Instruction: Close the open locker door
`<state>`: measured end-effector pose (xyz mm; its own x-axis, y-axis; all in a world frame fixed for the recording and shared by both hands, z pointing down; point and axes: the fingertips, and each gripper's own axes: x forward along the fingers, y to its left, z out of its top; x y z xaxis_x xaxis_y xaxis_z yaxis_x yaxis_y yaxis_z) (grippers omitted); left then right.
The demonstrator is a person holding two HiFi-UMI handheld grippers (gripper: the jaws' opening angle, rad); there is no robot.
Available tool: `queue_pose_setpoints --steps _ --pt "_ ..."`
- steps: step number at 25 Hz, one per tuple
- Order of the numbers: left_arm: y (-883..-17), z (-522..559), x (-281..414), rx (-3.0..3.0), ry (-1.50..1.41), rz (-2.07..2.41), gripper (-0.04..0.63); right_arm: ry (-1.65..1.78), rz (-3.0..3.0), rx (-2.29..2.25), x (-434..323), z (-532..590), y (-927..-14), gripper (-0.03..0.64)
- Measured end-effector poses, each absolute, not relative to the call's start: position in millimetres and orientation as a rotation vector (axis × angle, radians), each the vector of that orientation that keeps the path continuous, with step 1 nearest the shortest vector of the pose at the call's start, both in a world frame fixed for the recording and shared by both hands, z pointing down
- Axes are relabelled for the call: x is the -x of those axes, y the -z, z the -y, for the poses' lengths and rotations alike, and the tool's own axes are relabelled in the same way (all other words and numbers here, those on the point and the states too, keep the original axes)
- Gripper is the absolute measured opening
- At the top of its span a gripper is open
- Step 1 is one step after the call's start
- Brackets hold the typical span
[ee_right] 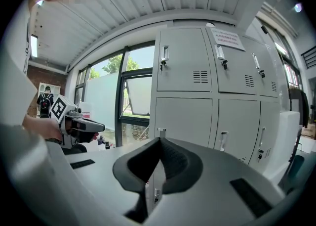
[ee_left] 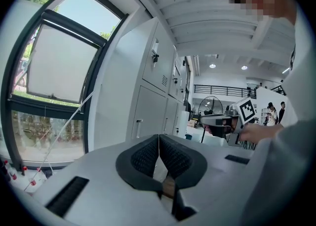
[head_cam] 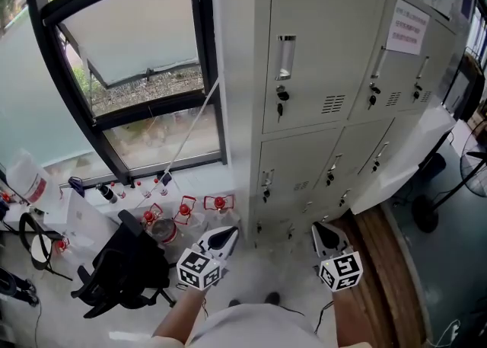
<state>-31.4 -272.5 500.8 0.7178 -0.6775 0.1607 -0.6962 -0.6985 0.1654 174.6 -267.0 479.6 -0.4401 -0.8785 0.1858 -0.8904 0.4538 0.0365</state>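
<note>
A bank of grey lockers (head_cam: 319,49) stands ahead of me. One lower door (head_cam: 403,160) at its right end hangs open, swung out into the room; it shows as a pale panel (ee_right: 287,138) at the right edge of the right gripper view. My left gripper (head_cam: 230,232) is low in front of the lockers' left corner, jaws shut with nothing between them (ee_left: 159,136). My right gripper (head_cam: 319,229) is held beside it, short of the bottom lockers and left of the open door, also shut and empty (ee_right: 159,139).
A black office chair (head_cam: 125,266) stands at the lower left. Several red-capped bottles (head_cam: 183,209) sit on the floor below the window (head_cam: 129,49). A fan base (head_cam: 424,215) stands right of the open door.
</note>
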Motion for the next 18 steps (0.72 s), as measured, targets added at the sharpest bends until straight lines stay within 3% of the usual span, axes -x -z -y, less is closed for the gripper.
queue_pose_setpoints --steps 18 --pt "-499.2 270.9 26.4 -2.713 -0.123 1.076 0.021 -0.085 2.524 -1.542 -171.5 264.3 -476.5 0.005"
